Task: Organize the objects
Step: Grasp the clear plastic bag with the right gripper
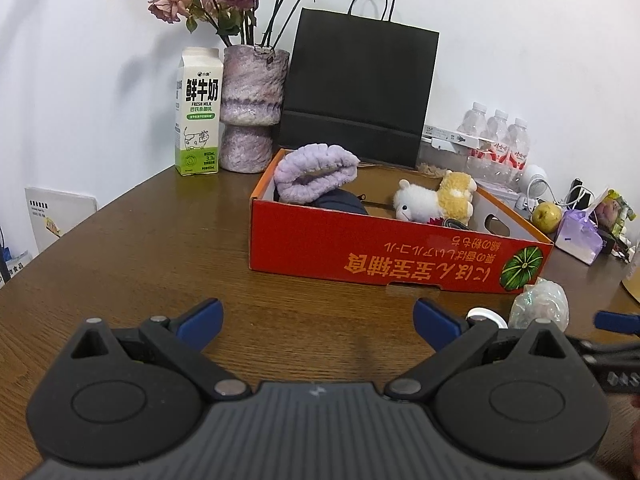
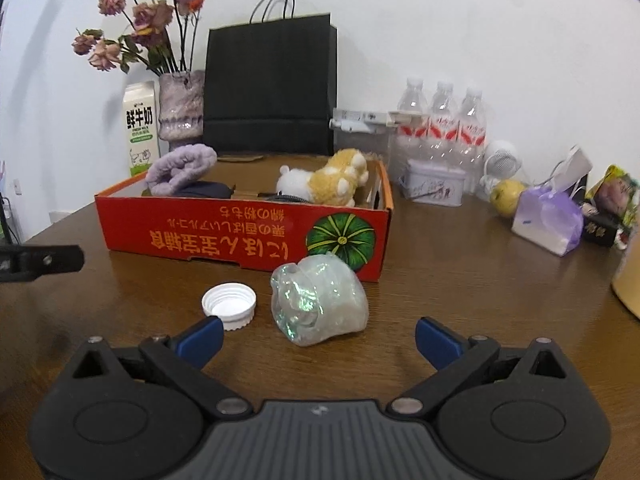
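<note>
Right gripper [image 2: 319, 336] spread wide, gripping nothing, aimed at the crumpled iridescent plastic lump [image 2: 320, 300] lying on the table just before the red cardboard box [image 2: 240, 236], probably to pick it up next. White bottle cap [image 2: 229, 304] beside the lump, open side up, also outside the box. Left gripper [image 1: 318, 324] likewise wide open and empty, held back over bare wood, seemingly waiting. Already inside the box: purple fluffy band [image 1: 316, 172] and plush toy [image 1: 434, 198], so sorting partly done. Brown wooden table [image 1: 140, 248] against a white wall, with milk carton [image 1: 198, 112], vase of dried roses [image 1: 252, 108], black paper bag [image 1: 356, 88], water bottles [image 2: 440, 120].
</note>
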`<state>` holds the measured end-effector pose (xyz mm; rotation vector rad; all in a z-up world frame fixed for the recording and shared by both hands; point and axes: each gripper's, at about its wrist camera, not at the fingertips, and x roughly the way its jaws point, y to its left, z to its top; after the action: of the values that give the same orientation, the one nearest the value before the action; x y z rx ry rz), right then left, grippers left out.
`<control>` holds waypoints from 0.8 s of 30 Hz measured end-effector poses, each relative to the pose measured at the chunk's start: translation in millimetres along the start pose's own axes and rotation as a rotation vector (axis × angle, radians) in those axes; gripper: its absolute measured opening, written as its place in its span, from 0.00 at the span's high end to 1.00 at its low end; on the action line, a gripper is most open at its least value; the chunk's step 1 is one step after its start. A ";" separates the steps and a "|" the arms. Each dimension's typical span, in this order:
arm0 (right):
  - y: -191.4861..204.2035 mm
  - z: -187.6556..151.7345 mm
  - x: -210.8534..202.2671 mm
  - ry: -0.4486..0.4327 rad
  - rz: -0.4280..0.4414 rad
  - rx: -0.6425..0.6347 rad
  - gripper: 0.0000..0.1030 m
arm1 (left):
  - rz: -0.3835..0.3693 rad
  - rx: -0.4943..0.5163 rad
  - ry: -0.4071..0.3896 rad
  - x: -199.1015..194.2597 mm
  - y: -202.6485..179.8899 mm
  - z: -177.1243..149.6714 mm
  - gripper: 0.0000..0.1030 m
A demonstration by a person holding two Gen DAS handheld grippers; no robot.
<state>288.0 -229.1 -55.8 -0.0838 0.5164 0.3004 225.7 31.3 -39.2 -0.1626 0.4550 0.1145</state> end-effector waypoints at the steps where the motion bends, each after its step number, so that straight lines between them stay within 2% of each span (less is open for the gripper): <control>1: -0.8 2.8 5.5 0.002 0.001 0.001 0.03 | -0.003 -0.002 -0.001 -0.4 0.1 0.1 0.00; 4: -5.8 11.5 22.2 0.004 -0.006 0.011 0.05 | -0.007 -0.004 0.000 -0.1 -0.1 -0.3 0.00; 5: -7.2 13.5 26.9 0.011 -0.001 0.016 0.09 | -0.008 -0.004 0.004 0.7 -0.1 -0.3 0.00; 7: -10.4 16.0 36.4 0.045 0.026 0.033 0.24 | -0.010 -0.006 0.008 1.5 0.2 -0.4 0.00; 8: -12.0 16.0 39.2 0.059 0.043 0.040 0.45 | -0.011 -0.007 0.009 1.8 0.3 -0.5 0.00; 9: -13.5 16.1 40.0 0.064 0.060 0.049 0.56 | -0.010 -0.008 0.010 2.0 0.4 -0.8 0.00; 14: -14.6 11.7 20.5 -0.041 0.071 0.039 0.61 | -0.006 -0.010 0.021 4.4 0.9 -1.7 0.00; 24: -32.1 7.2 -3.2 -0.116 0.027 0.006 0.61 | -0.014 0.023 0.067 14.4 -11.9 -1.6 0.00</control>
<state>298.5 -259.4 -47.9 -0.0539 0.4039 0.3279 239.6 20.4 -45.5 -0.1473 0.5219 0.0906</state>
